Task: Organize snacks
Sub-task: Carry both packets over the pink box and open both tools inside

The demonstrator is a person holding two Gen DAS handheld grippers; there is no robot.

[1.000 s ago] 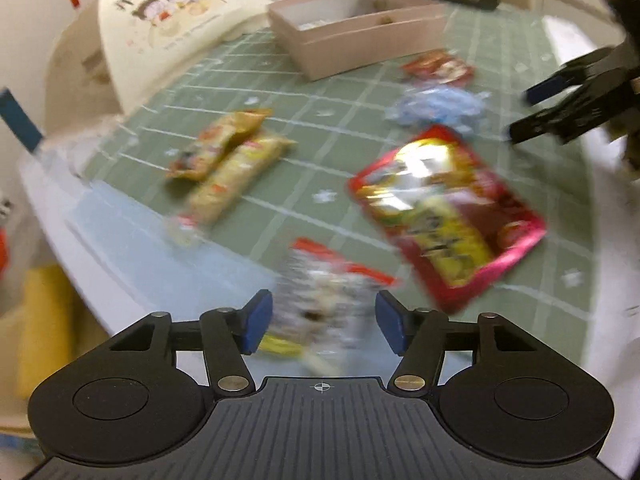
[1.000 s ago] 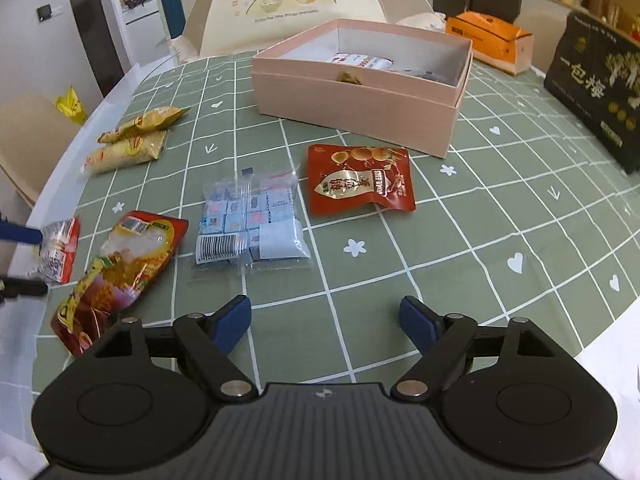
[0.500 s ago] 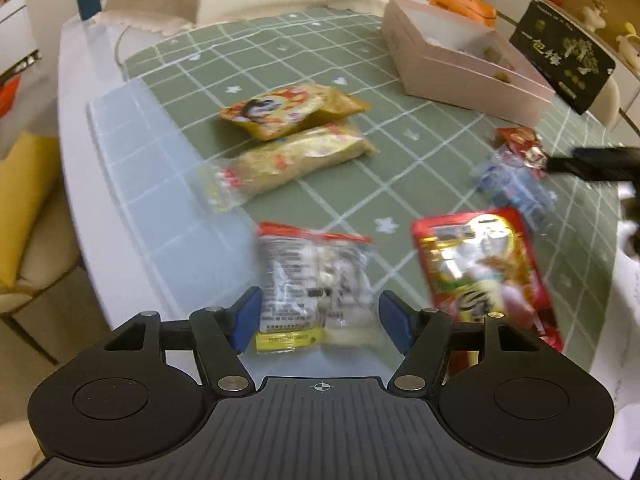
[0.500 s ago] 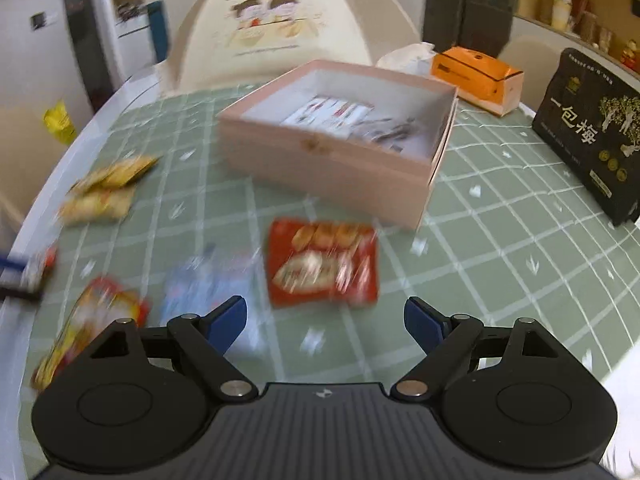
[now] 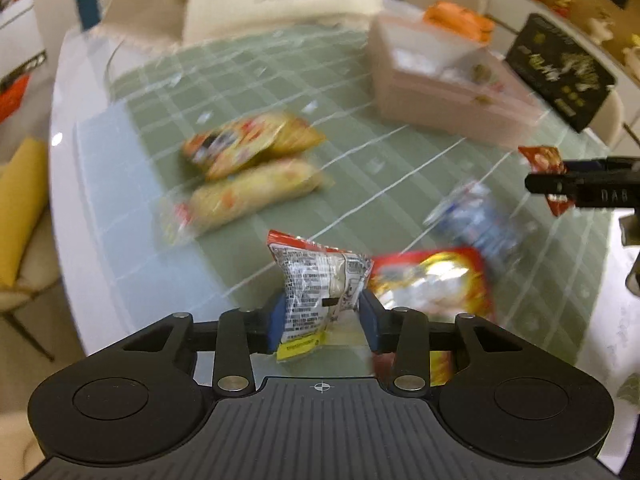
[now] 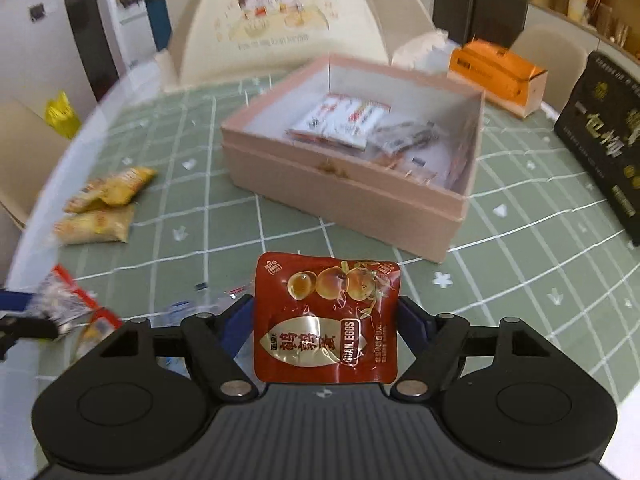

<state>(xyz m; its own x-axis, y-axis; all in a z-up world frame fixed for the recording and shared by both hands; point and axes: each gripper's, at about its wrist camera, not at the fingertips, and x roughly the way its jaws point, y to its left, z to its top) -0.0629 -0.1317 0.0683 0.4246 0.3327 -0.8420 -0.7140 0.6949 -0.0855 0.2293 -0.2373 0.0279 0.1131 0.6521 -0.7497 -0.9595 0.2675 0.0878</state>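
1. Snacks lie scattered on a round table (image 6: 520, 264) covered by a green cloth with a white grid, seen from two cameras, one on each hand-held tool.
2. Left tool (image 5: 322, 320): its blue pads are closing on a small clear packet with a red top edge (image 5: 320, 280), which sits crumpled between them and is pressed from both sides.
3. Just right of that packet, a shiny red and gold bag (image 5: 436, 284) lies on the cloth, and beyond it a blurred blue and white pack (image 5: 480, 220).
4. Farther back on the left, two yellow packets (image 5: 252, 164) lie side by side, touching.
5. Right tool (image 6: 325, 320): its jaws are closing on a flat red pouch of quail eggs (image 6: 326, 316), gripped by its two side edges and held upright above the cloth.
6. From the left camera, the right tool shows as a black bar at the right edge, with the red pouch poking out from behind it.
7. Behind the pouch stands an open pink box (image 6: 344, 196), its near wall facing the camera. Several packets already lie inside: red and white ones near the back and clear ones toward the right.
8. Around the box: an orange carton (image 6: 496, 74) behind it to the right, a black box with gold lettering (image 6: 604, 140) at the far right, and a cream dome printed with cartoon children (image 6: 276, 28) behind it at the table's far edge.
9. Much of the left camera's view is smeared by motion blur.
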